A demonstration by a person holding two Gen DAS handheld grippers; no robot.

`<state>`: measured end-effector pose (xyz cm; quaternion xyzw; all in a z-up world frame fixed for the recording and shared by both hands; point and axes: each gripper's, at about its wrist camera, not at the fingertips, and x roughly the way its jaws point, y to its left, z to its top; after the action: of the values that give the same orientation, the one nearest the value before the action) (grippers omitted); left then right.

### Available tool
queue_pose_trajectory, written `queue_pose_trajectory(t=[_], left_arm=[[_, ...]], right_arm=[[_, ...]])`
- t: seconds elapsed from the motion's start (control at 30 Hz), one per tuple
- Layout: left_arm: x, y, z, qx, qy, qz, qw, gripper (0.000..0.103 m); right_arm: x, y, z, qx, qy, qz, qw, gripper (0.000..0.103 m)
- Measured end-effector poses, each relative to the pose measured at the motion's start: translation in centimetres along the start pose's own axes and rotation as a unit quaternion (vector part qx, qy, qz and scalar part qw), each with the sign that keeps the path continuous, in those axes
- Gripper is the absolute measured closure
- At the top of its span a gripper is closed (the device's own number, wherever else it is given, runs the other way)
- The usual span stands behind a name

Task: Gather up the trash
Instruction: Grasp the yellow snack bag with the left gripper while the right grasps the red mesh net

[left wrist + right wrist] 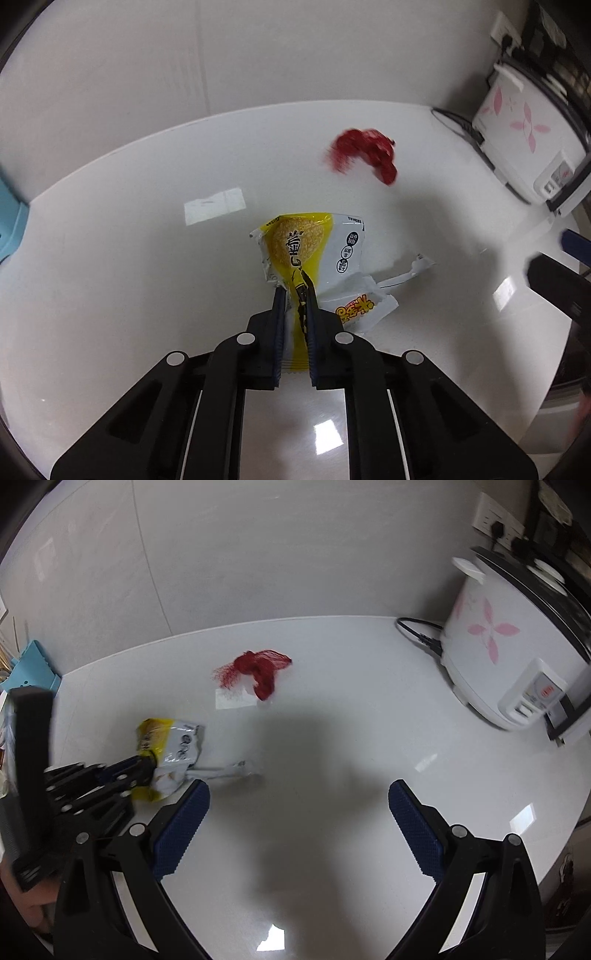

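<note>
Yellow-and-white snack wrapper (306,258): clenched in my left claw (295,291), low over the white counter (110,277). Right claw (299,794): spread wide, nothing between the pads. Red mesh scrap (258,672): farther back, apart from both.

The left gripper (295,291), a black two-finger tool with dark blue ribbed pads, points steeply down toward the counter. Its jaws stand almost together, and the pads press from both sides on a crumpled yellow and white snack wrapper (295,251). In the right wrist view this left gripper (147,764) comes in from the left edge. The right gripper (299,794), of the same black build with blue textured pads, also tilts steeply down; its jaws are spread wide, with nothing between them.
</note>
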<state>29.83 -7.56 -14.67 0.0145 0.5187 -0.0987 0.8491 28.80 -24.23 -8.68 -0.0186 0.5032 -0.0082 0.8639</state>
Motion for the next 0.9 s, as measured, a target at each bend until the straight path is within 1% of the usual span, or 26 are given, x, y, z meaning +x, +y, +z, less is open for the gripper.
queue_pose_trajectory(t=[0.17,0.33,0.43,0.57,0.67,0.73,0.83,0.9], left_arm=[[-3.1,4.5,0.2,-0.025,-0.017,0.006,0.9995,0.093],[-5.3,9.0,-0.6,-0.036,-0.021,0.024,0.9988,0.093],[-5.8,11.4,-1.0,-0.048,-0.02,0.036,0.998,0.093],[-6.3,13.7,-1.1,-0.06,-0.022,0.043,0.997,0.093],[-6.6,15.1,-1.5,-0.066,-0.024,0.043,0.9966,0.093],[-6.7,15.6,-1.6,-0.069,-0.024,0.041,0.9965,0.093],[-6.9,15.9,-1.9,-0.069,-0.025,0.038,0.9965,0.093],[-6.9,15.8,-1.9,-0.069,-0.025,0.037,0.9966,0.093]], right_arm=[[3.2,1.9,4.4,0.013,0.008,0.019,1.0,0.01],[7.6,3.0,8.8,0.039,0.046,0.012,0.998,0.01],[10.0,2.8,10.7,0.073,0.076,0.012,0.994,0.01],[12.3,3.0,12.5,0.099,0.105,0.017,0.989,0.018],[13.5,3.2,12.9,0.104,0.115,0.01,0.988,0.022],[14.4,3.5,12.9,0.104,0.128,0.003,0.986,0.027],[15.3,4.1,12.8,0.104,0.14,0.01,0.985,0.035],[15.6,4.2,12.6,0.104,0.142,0.003,0.984,0.042]])
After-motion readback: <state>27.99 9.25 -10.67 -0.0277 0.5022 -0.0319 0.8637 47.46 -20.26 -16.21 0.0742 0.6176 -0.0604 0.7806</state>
